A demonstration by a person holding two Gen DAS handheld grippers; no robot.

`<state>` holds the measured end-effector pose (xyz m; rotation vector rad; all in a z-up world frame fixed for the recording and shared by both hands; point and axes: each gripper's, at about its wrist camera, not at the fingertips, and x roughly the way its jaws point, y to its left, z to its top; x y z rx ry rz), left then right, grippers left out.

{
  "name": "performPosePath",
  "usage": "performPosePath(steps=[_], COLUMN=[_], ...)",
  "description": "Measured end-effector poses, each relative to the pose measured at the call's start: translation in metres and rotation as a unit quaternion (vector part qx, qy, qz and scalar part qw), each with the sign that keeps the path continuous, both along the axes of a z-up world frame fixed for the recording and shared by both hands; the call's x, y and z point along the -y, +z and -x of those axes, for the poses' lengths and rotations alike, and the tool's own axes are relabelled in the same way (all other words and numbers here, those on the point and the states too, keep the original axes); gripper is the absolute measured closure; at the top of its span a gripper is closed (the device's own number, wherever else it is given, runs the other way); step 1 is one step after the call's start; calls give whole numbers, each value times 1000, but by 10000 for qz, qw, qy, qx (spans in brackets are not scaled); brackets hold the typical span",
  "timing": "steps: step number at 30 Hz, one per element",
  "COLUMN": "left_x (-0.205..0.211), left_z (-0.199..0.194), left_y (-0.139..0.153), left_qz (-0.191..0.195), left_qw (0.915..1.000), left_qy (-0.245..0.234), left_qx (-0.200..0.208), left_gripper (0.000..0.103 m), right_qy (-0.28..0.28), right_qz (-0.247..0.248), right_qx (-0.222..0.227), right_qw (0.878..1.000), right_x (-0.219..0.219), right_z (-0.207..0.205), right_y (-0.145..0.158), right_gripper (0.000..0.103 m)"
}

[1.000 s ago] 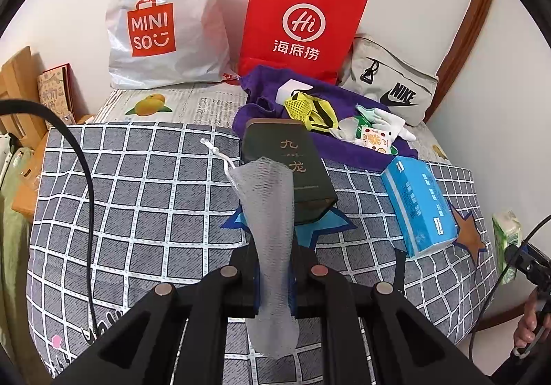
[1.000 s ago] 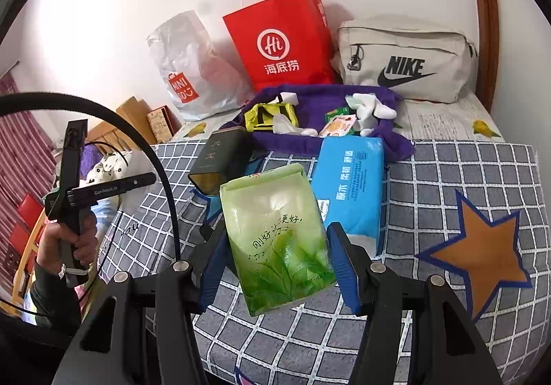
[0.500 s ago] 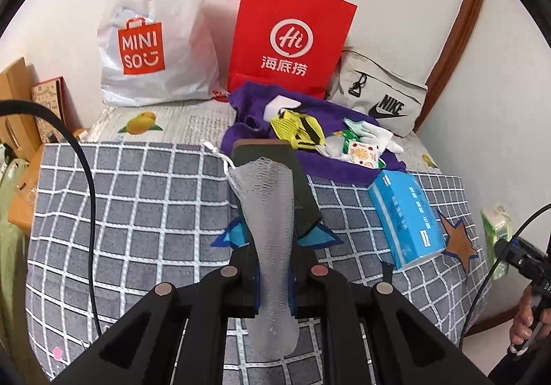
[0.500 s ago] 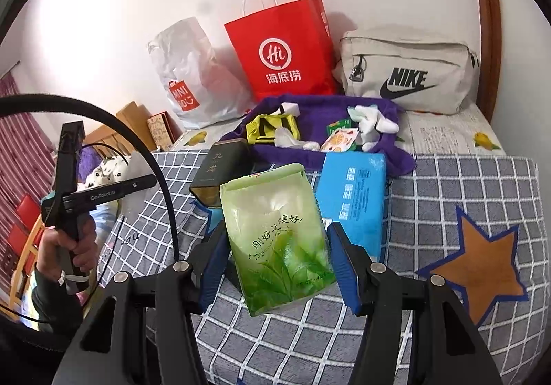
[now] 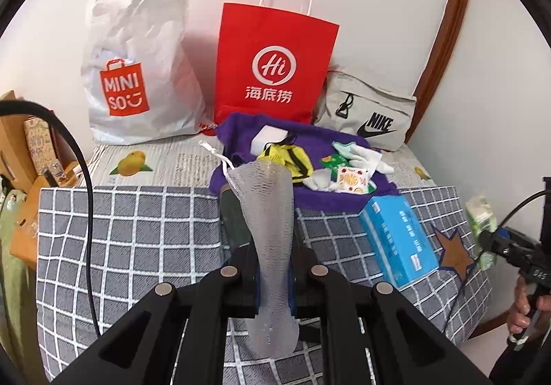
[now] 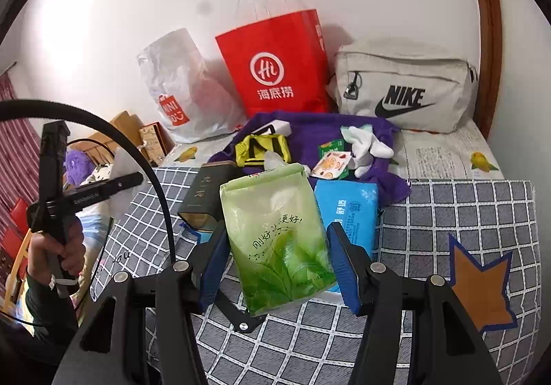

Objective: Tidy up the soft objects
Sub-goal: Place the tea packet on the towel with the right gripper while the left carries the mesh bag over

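Left gripper [image 5: 273, 278] fingers clamp grey mesh drawstring pouch [image 5: 268, 240]; right gripper [image 6: 277, 264] fingers pinch green soft tissue pack [image 6: 275, 236], both lifted off bed, probably for sorting.

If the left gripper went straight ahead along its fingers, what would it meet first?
Probably the dark box lying just beyond the left gripper, which is shut on the mesh pouch; the purple cloth is farther. Depth is uncertain.

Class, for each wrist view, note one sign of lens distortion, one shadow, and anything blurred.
Left wrist view: black fisheye corners, door frame bowed; red bag shadows the wall on its right; green tissue pack at the edge is blurred. Right wrist view: checked bedcover lines curve; red bag throws a wall shadow; the plastic bag looks soft.
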<state>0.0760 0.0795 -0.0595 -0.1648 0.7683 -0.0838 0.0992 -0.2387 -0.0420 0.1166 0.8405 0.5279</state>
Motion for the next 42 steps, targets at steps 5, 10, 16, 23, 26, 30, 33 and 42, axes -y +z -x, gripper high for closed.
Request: performPosePath(steps=[5, 10, 16, 23, 26, 30, 33, 42], left_x=[2, 1, 1, 3, 8, 14, 16, 15], left_z=[-8, -22, -56, -97, -115, -137, -152, -188], left_y=[8, 13, 17, 14, 10, 3, -2, -10], left_qz=[17, -1, -1, 30, 17, 66, 166, 105], left_qw=[9999, 9999, 9997, 9991, 9987, 9976, 9964, 9956], left_qy=[-79, -112, -222, -411, -495, -647, -763, -796], left_qx=[82, 115, 50, -59, -140, -221, -325, -475], left_gripper=[92, 92, 92, 92, 92, 92, 92, 92], right_qy=[-17, -10, -8, -5, -32, 18, 79, 302], right_qz=[67, 124, 220, 295, 304, 368, 495, 232], right_qx=[32, 58, 176, 132, -10, -202, -286, -1082], right_qw=[10000, 9999, 9996, 9995, 9995, 9991, 9983, 9934], right_x=[-2, -7, -14, -21, -22, -30, -39, -69], right_z=[-12, -35, -71, -116, -138, -175, -198, -265], right_y=[-3, -4, -3, -11, -20, -35, -46, -92], right_gripper=[47, 47, 47, 47, 47, 47, 47, 47])
